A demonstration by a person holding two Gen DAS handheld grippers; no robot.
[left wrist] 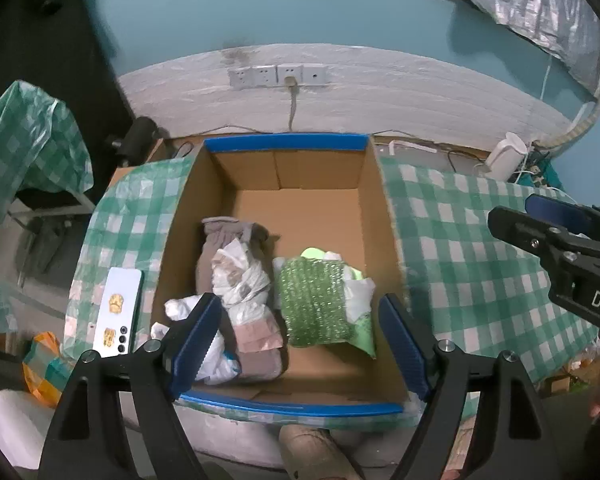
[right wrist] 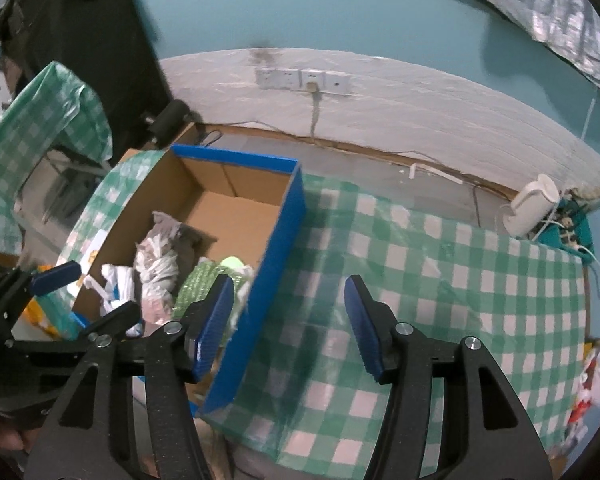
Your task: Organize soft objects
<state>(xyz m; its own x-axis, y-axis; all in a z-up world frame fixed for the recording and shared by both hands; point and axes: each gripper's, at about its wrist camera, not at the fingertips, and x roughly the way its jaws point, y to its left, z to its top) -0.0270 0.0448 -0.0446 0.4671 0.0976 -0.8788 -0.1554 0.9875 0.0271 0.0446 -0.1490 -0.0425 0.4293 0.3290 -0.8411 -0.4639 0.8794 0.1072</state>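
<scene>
A cardboard box with blue-taped rims stands on the green checked tablecloth. Inside lie a grey-brown cloth bundle, a knotted white plastic bag on top of it, and a green bubble-wrap packet. My left gripper hangs open above the box's near side with nothing between its pads. My right gripper is open and empty too, over the box's right wall and the cloth beside it. Each wrist view shows the other gripper at its edge: the right gripper, the left gripper.
A white phone lies on the cloth left of the box. A white device with cables sits at the table's far right corner. Wall sockets are behind. Bags and clutter lie beyond the table's left and right edges.
</scene>
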